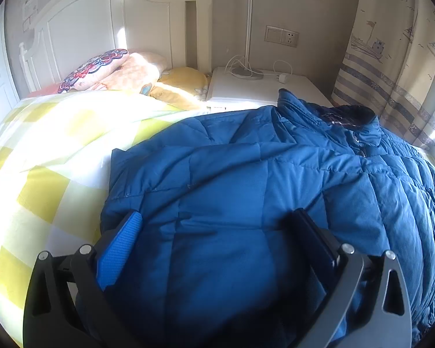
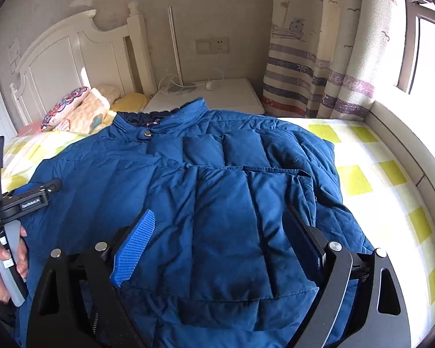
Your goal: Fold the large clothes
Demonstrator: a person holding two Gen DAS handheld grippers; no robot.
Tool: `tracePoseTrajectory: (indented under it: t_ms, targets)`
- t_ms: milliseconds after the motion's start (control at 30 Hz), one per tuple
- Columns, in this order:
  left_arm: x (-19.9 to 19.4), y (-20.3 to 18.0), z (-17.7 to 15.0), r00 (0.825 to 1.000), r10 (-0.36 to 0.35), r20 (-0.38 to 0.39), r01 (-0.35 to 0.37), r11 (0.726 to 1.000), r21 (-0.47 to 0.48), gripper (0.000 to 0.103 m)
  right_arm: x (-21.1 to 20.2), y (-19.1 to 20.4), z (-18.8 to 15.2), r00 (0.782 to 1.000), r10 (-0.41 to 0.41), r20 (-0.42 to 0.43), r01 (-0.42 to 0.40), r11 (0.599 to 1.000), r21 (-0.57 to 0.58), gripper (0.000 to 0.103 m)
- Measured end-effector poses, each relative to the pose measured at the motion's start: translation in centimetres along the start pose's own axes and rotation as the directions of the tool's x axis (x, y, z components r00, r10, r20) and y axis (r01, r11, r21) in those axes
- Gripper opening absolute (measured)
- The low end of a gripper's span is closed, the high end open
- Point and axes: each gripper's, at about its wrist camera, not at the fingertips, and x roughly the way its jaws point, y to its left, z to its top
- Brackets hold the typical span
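Tongs spread wide on both sides, nothing clamped: left tongs (image 1: 217,226) and right tongs (image 2: 220,226) poised over a blue quilted jacket (image 2: 206,191), fabric showing between the blue fingers (image 2: 133,249) without being pinched. Jacket spread flat on a bed (image 2: 359,179) with yellow-and-white checked sheet, collar (image 2: 159,119) toward the white headboard (image 1: 81,29). Left hand (image 2: 3,258) gripping its handle at the right view's edge. Beyond: folded quilts (image 1: 116,72), a white nightstand (image 1: 246,87), 1 striped curtain (image 2: 310,72).
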Motion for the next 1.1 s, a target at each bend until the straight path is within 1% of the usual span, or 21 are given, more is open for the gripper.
tracePoseTrajectory:
  t_ms: [33, 67, 100, 133, 267, 333, 367, 400, 467, 500, 567, 633, 667, 700, 733, 800, 900, 933, 1000, 1033, 1100]
  targets:
    - [0.0, 0.0, 0.0, 1.0, 0.0, -0.001, 0.0, 1.0, 0.0, 0.101, 0.3, 0.8, -0.6, 0.999, 0.013, -0.039, -0.014, 0.999, -0.039, 0.086]
    - [0.0, 0.0, 0.0, 1.0, 0.001, -0.001, -0.001, 1.0, 0.0, 0.101, 1.3, 1.5, -1.4, 0.994, 0.039, -0.104, -0.047, 0.996, -0.073, 0.087]
    - [0.0, 0.0, 0.0, 1.0, 0.002, -0.002, -0.002, 1.0, 0.0, 0.101, 2.1, 2.0, -2.2, 0.991, 0.015, -0.13, -0.031, 0.992, -0.119, 0.087]
    - [0.0, 0.0, 0.0, 1.0, -0.001, -0.003, 0.001, 1.0, -0.001, 0.101, 2.2, 2.3, -2.8, 0.995, 0.0, -0.104, -0.016, 0.988, -0.153, 0.088]
    - [0.0, -0.1, 0.1, 1.0, 0.004, -0.004, -0.004, 1.0, 0.004, 0.101, 1.0, 1.7, -2.2, 0.991, 0.004, -0.137, -0.015, 0.997, -0.081, 0.088]
    - [-1.1, -0.3, 0.0, 1.0, 0.024, -0.019, -0.024, 0.999, 0.031, 0.101, -1.1, 1.5, -2.3, 0.992, 0.062, -0.112, -0.068, 0.996, -0.049, 0.088]
    - [-2.4, -0.6, -0.2, 1.0, 0.025, -0.012, -0.025, 0.999, 0.044, 0.1, -2.1, 1.5, -2.4, 0.992, 0.076, -0.096, -0.082, 0.995, -0.056, 0.088]
    - [-4.1, -0.7, -0.6, 1.0, -0.003, 0.016, 0.002, 0.999, 0.052, 0.1, -3.0, 1.5, -2.7, 0.994, 0.074, -0.084, -0.08, 0.994, -0.071, 0.088]
    - [-8.1, -1.4, -2.1, 0.994, -0.086, 0.066, 0.081, 0.993, 0.083, 0.101, -4.3, 1.2, -3.5, 0.994, 0.079, -0.082, -0.086, 0.992, -0.094, 0.088]
    - [-9.8, -1.9, -3.2, 0.99, -0.124, 0.068, 0.116, 0.988, 0.106, 0.101, -4.5, 1.1, -3.9, 0.992, 0.083, -0.09, -0.092, 0.991, -0.098, 0.088]
    - [-11.9, -3.0, -5.8, 0.983, -0.18, 0.04, 0.173, 0.976, 0.136, 0.101, -4.2, 1.0, -4.9, 0.991, 0.076, -0.112, -0.09, 0.989, -0.118, 0.089]
    - [-11.5, -4.1, -8.6, 0.979, -0.2, -0.029, 0.202, 0.967, 0.158, 0.101, -2.6, 1.4, -6.2, 0.984, 0.064, -0.168, -0.088, 0.986, -0.141, 0.089]
    - [-10.5, -4.6, -9.8, 0.979, -0.188, -0.078, 0.199, 0.965, 0.17, 0.101, -1.4, 1.6, -6.9, 0.975, 0.051, -0.215, -0.084, 0.985, -0.15, 0.089]
    - [-9.1, -5.0, -11.1, 0.979, -0.162, -0.128, 0.183, 0.966, 0.182, 0.101, -0.9, 1.8, -7.4, 0.977, 0.042, -0.209, -0.076, 0.985, -0.157, 0.091]
    - [-8.6, -5.2, -11.5, 0.978, -0.149, -0.144, 0.174, 0.967, 0.184, 0.101, -0.8, 1.7, -7.5, 0.978, 0.038, -0.207, -0.07, 0.986, -0.151, 0.097]
    - [-9.0, -4.9, -11.1, 0.979, -0.15, -0.137, 0.172, 0.971, 0.167, 0.101, -1.0, 1.6, -7.3, 0.974, 0.04, -0.221, -0.073, 0.986, -0.147, 0.097]
    - [-9.1, -3.4, -10.9, 0.986, -0.083, -0.147, 0.105, 0.983, 0.149, 0.101, -2.3, 0.6, -7.5, 0.976, 0.025, -0.218, -0.058, 0.987, -0.148, 0.097]
    - [-9.7, -2.8, -11.2, 0.988, -0.076, -0.138, 0.096, 0.985, 0.146, 0.101, -2.9, 0.0, -7.8, 0.978, 0.015, -0.21, -0.047, 0.987, -0.151, 0.097]
    - [-10.6, -1.2, -12.2, 0.991, -0.038, -0.127, 0.056, 0.987, 0.148, 0.101, -3.6, -1.6, -8.9, 0.973, -0.004, -0.229, -0.03, 0.989, -0.145, 0.097]
    - [-10.8, -0.4, -12.8, 0.992, -0.017, -0.128, 0.036, 0.988, 0.147, 0.101, -3.7, -2.5, -9.4, 0.971, -0.002, -0.24, -0.031, 0.99, -0.135, 0.098]
    - [-11.1, 1.3, -13.5, 0.992, -0.009, -0.129, 0.027, 0.99, 0.139, 0.101, -3.9, -3.9, -10.0, 0.97, 0.024, -0.242, -0.053, 0.992, -0.113, 0.098]
